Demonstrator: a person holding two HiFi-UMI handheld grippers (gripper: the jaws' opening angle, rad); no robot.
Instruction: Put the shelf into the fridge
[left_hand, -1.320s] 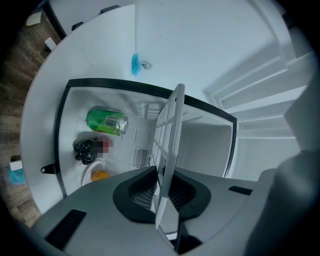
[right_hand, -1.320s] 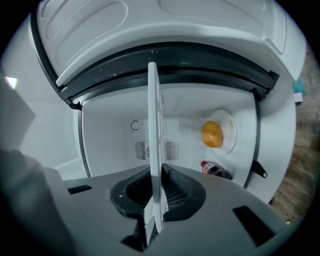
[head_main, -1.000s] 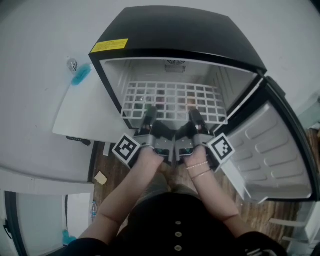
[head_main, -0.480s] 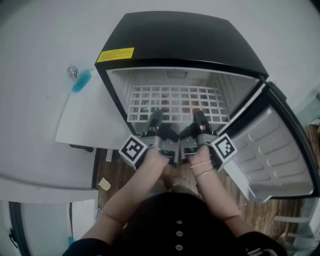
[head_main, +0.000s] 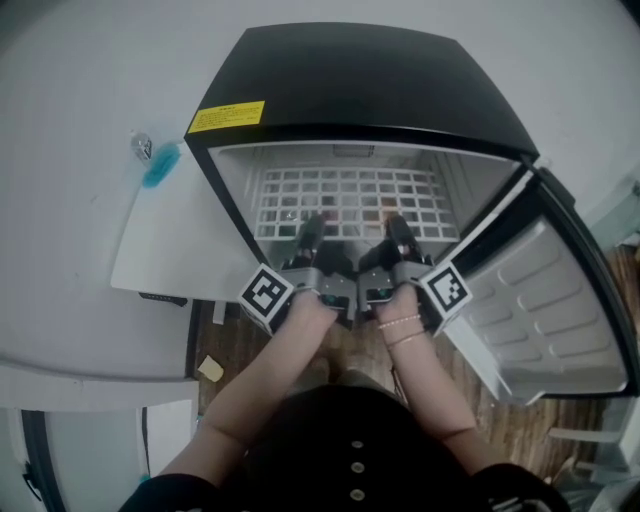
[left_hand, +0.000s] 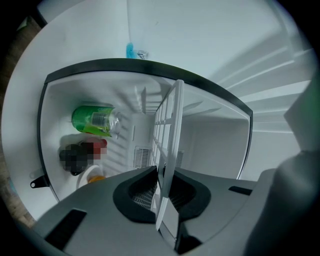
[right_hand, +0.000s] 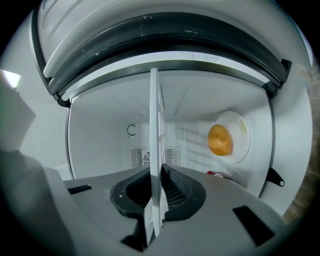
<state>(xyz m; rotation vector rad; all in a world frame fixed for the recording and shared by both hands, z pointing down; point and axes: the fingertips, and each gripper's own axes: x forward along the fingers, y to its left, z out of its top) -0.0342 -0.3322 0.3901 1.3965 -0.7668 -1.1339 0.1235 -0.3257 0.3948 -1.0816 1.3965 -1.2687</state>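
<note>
Shelf: the white wire-grid shelf (head_main: 345, 200) lies flat, most of it inside the black compact fridge (head_main: 360, 80). Only its front edge is near the opening.
Left claw: the left claw (head_main: 312, 232) is clamped on the shelf's front rim, left of middle. The left gripper view shows the rim pinched between both pads.
Right claw: the right claw (head_main: 393, 230) is clamped on the same rim, right of middle, close beside the left claw.
Door: the white-lined fridge door (head_main: 545, 300) stands open to the right, clear of both arms.
Contents: a green can (left_hand: 92, 120) and an orange round item on a white disc (right_hand: 220, 139) sit on 1 side of the shelf, apparently beneath it.
Handling: probably light and stiff, but wide, so it would likely twist or dip if held at 1 point. The smooth coated wire looks slippery.
Where to hold: the front rim bar, with 2 holds spaced apart to keep it level.
Side supports: I cannot tell whether the shelf's edges rest on them.
</note>
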